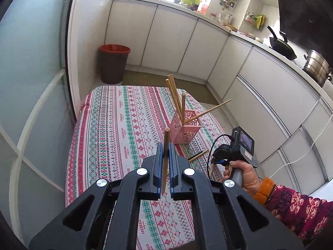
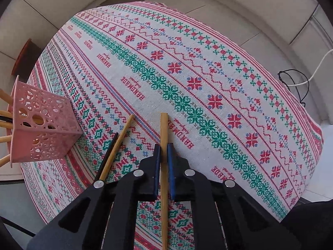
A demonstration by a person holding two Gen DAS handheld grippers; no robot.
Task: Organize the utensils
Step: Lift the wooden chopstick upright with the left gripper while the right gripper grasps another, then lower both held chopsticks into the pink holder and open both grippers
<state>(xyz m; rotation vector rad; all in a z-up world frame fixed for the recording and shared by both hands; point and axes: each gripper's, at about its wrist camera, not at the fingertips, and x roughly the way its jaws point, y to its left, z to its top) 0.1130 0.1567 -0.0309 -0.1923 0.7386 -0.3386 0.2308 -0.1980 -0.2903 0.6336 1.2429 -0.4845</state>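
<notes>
Two grippers are each clamping one chopstick. The left gripper [image 1: 165,145] is gripping a raised wooden chopstick [image 1: 165,156] short of the pink holder [image 1: 185,129]; only this view is showing the person's right hand [image 1: 245,177]. The right gripper [image 2: 164,145], pointing steeply down, is pinching a chopstick [image 2: 164,133] over the tablecloth [image 2: 208,66] reading "HANDMADE".

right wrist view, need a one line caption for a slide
Right gripper clamps one bamboo chopstick over the patterned tablecloth, pink holder at left.
</notes>
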